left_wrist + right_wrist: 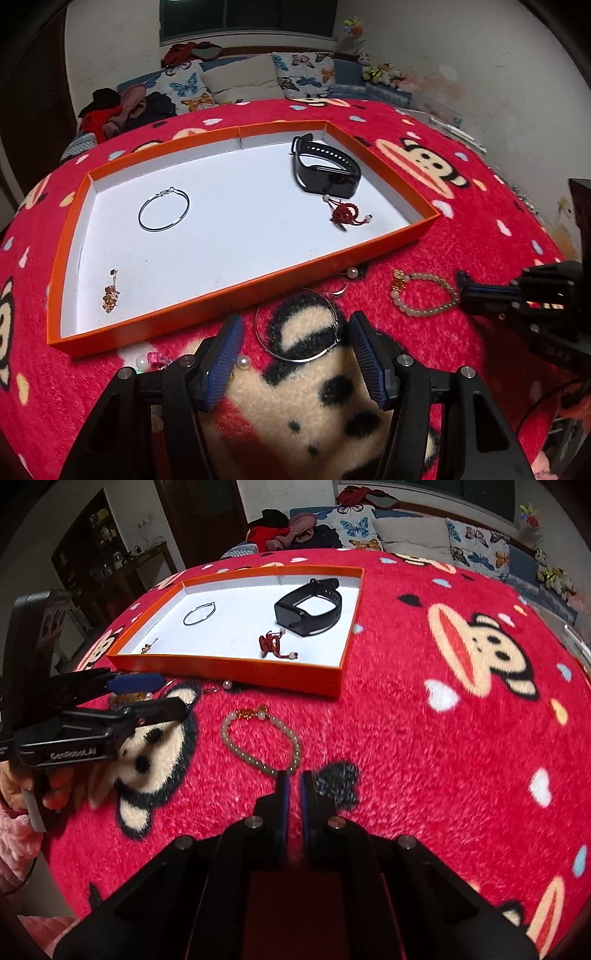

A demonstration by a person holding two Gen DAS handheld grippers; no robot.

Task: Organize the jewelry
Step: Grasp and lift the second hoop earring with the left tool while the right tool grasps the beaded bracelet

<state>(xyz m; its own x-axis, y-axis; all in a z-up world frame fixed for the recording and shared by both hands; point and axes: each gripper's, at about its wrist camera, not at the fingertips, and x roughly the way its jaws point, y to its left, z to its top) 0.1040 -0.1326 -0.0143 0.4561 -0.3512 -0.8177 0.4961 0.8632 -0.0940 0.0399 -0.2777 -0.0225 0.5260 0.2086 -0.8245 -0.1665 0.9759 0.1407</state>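
An orange tray with a white floor lies on the red monkey blanket. It holds a black watch band, a red knotted cord, a silver bangle and a gold charm. My left gripper is open around a large silver hoop on the blanket. A pale bead bracelet lies to its right. My right gripper is shut and empty at the bracelet's near edge.
Loose pearl pieces and a pink bead lie by my left fingers. A pearl ring sits against the tray's front wall. Pillows and clothes are behind the bed; a dark cabinet stands at left.
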